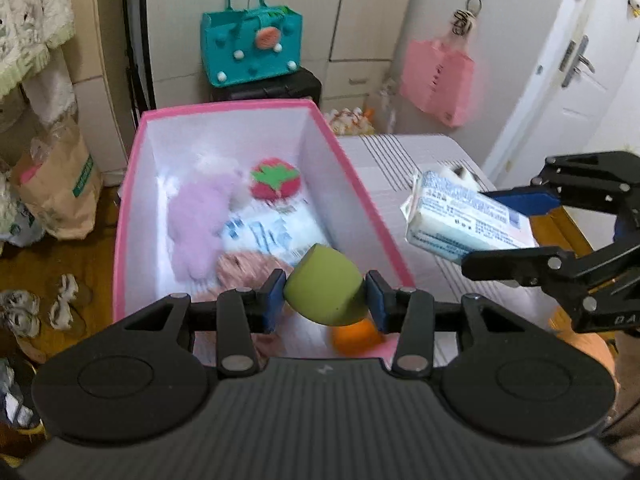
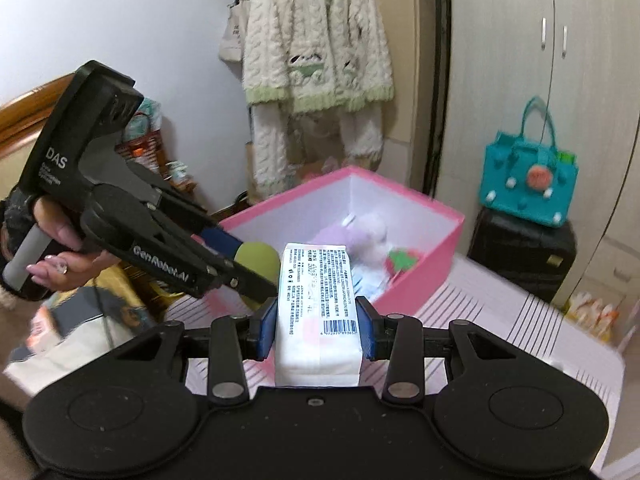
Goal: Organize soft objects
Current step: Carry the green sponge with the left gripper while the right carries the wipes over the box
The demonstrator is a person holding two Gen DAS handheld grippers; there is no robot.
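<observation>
My left gripper (image 1: 325,300) is shut on a green soft block (image 1: 324,290) and holds it above the near end of the pink box (image 1: 344,156). The box holds a purple plush (image 1: 198,220), a strawberry plush (image 1: 275,179), a tissue pack (image 1: 272,236), a pink knit piece (image 1: 250,268) and an orange object (image 1: 356,336). My right gripper (image 2: 318,328) is shut on a white tissue pack (image 2: 318,300), held just right of the box; this pack shows in the left wrist view (image 1: 460,216). The left gripper with the green block (image 2: 258,258) appears in the right wrist view.
The box stands on a striped white surface (image 1: 404,160). A teal bag (image 1: 250,46) sits on a black case (image 1: 280,86) behind. A pink bag (image 1: 438,80) hangs on the cabinet. A paper bag (image 1: 60,196) and clutter lie on the floor at left.
</observation>
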